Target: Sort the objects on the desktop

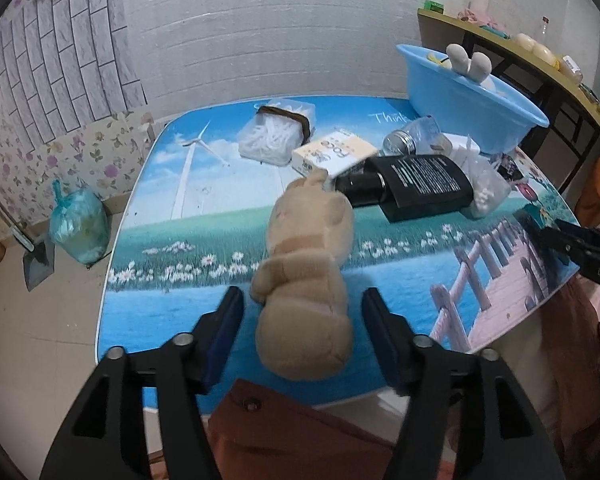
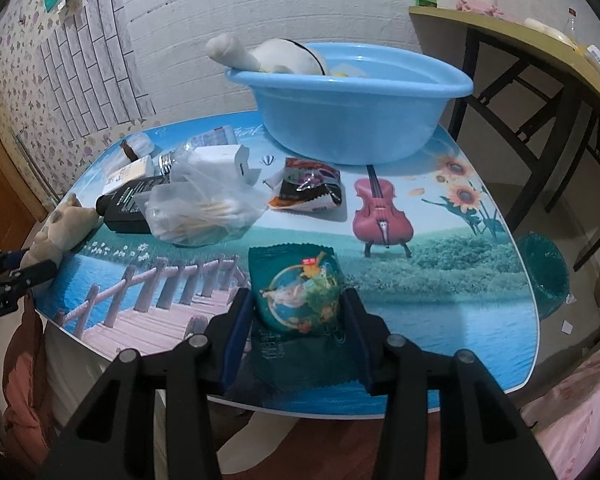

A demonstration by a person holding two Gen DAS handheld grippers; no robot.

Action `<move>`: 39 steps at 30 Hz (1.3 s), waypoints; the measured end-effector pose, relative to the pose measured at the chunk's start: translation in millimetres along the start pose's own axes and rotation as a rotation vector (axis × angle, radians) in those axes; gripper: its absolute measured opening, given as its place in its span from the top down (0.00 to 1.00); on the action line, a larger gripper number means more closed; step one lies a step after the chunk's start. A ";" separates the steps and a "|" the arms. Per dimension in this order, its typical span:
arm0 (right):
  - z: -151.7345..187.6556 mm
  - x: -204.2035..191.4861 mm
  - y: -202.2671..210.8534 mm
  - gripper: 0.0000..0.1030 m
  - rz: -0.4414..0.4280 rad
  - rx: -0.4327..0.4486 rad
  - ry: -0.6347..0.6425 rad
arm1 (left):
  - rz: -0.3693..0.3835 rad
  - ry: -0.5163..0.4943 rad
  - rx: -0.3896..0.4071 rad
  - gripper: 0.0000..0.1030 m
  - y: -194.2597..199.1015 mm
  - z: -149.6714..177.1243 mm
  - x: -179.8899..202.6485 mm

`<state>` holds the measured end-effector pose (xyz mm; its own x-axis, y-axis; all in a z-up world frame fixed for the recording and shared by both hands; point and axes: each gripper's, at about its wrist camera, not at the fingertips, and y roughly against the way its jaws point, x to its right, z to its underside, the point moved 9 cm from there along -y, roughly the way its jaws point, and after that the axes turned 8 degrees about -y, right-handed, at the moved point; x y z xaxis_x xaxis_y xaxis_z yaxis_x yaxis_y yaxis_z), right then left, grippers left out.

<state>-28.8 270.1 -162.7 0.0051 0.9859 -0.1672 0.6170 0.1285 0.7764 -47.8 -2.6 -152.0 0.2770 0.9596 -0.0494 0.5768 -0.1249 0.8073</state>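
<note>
Desktop objects sit scattered on the printed bench [image 2: 440, 312]. Left hand-held gripper [image 1: 303, 306]: jaws apart, pads clear of the beige plush toy [image 1: 306, 272], which lies between them near the bench's near edge, head pointing toward the far edge. Right hand-held gripper [image 2: 298, 312]: jaws closed on a green snack packet [image 2: 298, 292] at the near edge, both pads pressing its sides.

Beyond the plush, mid-bench: a black bottle [image 1: 416, 186] lying flat, its cap end under a white and yellow carton [image 1: 334, 156]. Just beside the bottle, a clear bag of cotton swabs [image 2: 204, 210], a clear jar with a metal lid [image 1: 410, 140] on its side, and a white charger plug [image 2: 236, 166]. Toward the far left corner, a clear box of white cotton swabs [image 1: 276, 134]. A red and black snack wrapper [image 2: 310, 188] lies in front of the blue basin [image 2: 348, 120], which stands at the far edge and holds a white plush toy [image 2: 260, 56].
</note>
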 end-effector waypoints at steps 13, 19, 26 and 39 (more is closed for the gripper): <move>-5.4 -1.4 7.7 0.57 -0.027 0.037 -0.003 | 0.033 0.097 0.048 0.54 -1.6 -6.7 -10.3; -10.0 -4.3 12.1 0.57 -0.058 0.050 -0.010 | 0.039 0.111 0.092 0.54 15.3 -17.3 -11.5; -16.1 -8.6 19.0 0.57 -0.080 0.072 -0.003 | 0.041 0.101 0.145 0.54 35.3 -35.6 -6.8; -52.3 -7.7 49.3 0.57 -0.140 0.175 -0.042 | 0.079 0.031 0.210 0.54 52.9 -84.8 26.1</move>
<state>-39.5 274.5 -91.4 -0.0594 0.9539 -0.2943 0.7410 0.2397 0.6273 -75.2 37.2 -60.7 0.3059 0.9516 0.0293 0.7025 -0.2464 0.6677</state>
